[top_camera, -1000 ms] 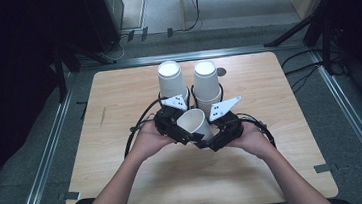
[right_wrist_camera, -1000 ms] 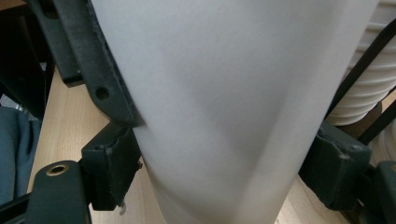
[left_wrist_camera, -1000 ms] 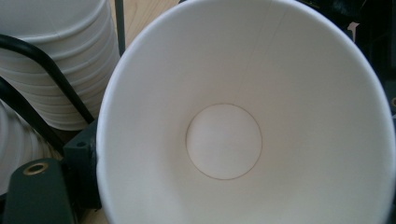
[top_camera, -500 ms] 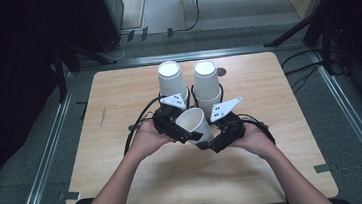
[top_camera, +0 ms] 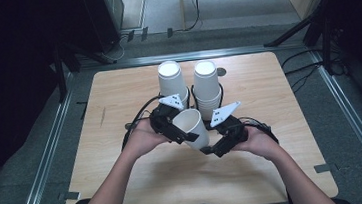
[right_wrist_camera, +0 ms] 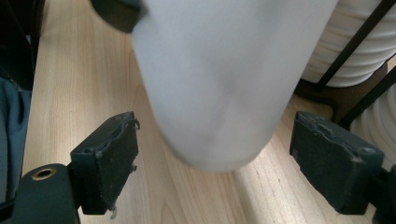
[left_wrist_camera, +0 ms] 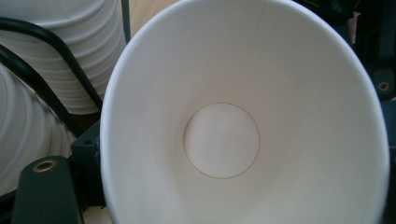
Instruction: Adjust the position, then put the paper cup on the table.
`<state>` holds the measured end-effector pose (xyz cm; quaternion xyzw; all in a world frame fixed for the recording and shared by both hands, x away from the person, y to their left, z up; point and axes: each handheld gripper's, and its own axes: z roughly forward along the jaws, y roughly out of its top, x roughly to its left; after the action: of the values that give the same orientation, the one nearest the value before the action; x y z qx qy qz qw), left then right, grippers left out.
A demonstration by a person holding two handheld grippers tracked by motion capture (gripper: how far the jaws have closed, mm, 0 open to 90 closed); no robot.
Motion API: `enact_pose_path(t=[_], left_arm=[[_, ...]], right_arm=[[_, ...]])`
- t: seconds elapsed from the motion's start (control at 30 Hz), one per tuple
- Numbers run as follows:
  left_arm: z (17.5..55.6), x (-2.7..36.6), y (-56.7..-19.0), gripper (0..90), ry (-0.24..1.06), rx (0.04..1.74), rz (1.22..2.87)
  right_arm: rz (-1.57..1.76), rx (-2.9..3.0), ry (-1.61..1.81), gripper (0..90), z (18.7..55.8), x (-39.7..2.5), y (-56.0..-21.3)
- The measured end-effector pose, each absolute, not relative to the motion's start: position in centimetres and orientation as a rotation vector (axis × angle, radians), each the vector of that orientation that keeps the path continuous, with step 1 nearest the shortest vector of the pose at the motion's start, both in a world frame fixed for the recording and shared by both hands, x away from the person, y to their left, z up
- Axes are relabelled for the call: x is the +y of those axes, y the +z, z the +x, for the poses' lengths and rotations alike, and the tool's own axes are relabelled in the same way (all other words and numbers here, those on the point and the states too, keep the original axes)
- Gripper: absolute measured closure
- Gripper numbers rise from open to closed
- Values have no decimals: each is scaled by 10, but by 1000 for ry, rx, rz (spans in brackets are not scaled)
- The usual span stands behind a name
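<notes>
A single white paper cup (top_camera: 192,127) hangs tilted over the middle of the table, held by my left gripper (top_camera: 181,132), which is shut on it near the rim. In the left gripper view I look straight into the cup (left_wrist_camera: 224,140), and one black finger (left_wrist_camera: 46,191) shows outside the rim. My right gripper (top_camera: 212,146) is open just below the cup. In the right gripper view its two pads (right_wrist_camera: 109,161) stand wide on either side of the cup's base (right_wrist_camera: 219,93) without touching it.
Two tall stacks of white paper cups (top_camera: 172,80) (top_camera: 206,82) stand side by side at the back middle of the wooden table (top_camera: 118,98), just beyond the grippers. Black cables loop around their feet. The table's near half lies bare under the forearms.
The held cup has shifted slightly toward the person, and the right gripper has come in under its base. Both stacks stay where they were.
</notes>
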<state>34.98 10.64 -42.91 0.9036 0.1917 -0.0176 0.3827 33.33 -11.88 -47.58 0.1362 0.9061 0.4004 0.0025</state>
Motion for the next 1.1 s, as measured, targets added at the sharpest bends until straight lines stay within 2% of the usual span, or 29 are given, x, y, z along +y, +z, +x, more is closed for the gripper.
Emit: enact_pose_path(t=[0.5,0.77,1.1], left_arm=[[349,114,-433,138,-6,468,2385],[348,117,-436,136,-26,432,2395],[349,128,-442,131,2,475,2428]], right_arm=[[549,2754,1244,168,330,-139,-471],[590,2757,1211,168,335,-144,-473],[548,2793,1189,190,342,-149,-478]])
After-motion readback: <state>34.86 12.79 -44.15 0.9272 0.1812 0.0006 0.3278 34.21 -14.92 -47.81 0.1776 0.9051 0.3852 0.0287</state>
